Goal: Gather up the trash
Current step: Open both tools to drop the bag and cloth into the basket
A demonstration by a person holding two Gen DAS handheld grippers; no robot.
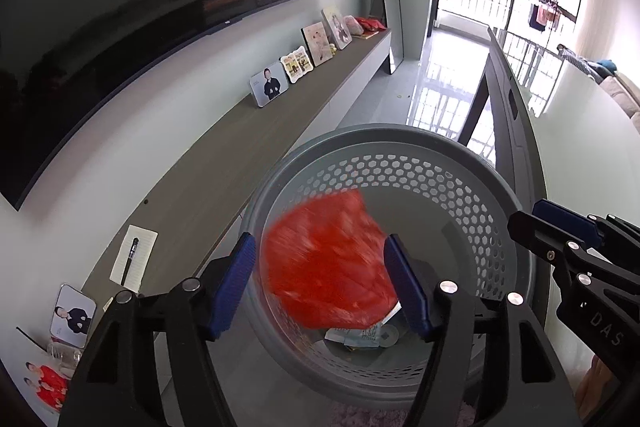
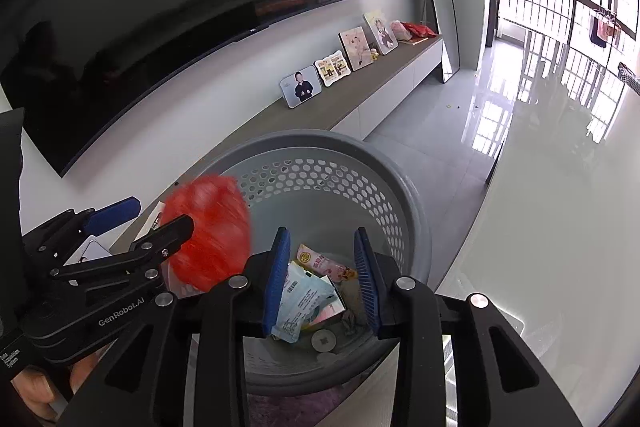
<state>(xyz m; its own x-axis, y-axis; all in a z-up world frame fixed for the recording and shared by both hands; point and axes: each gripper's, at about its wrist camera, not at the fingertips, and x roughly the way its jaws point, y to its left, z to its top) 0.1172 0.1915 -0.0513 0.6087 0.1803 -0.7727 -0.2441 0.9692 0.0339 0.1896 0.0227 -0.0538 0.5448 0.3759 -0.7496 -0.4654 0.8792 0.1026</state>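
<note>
A grey perforated basket (image 1: 472,187) stands on the floor below both grippers; it also shows in the right wrist view (image 2: 340,179). A red crumpled plastic bag (image 1: 326,263) is blurred in the air between the fingers of my left gripper (image 1: 322,283), over the basket mouth; the fingers stand wide and do not touch it. In the right wrist view the bag (image 2: 212,227) hangs beside the left gripper (image 2: 160,219). My right gripper (image 2: 322,279) is open and empty above the basket. Wrappers (image 2: 308,295) lie on the basket's bottom.
A long low cabinet (image 1: 224,163) runs along the wall under a television (image 1: 120,27), with photo frames (image 1: 270,87), a notepad and pen (image 1: 134,259). A dark table edge (image 1: 512,115) stands right of the basket. Glossy floor (image 2: 540,147) stretches to the balcony.
</note>
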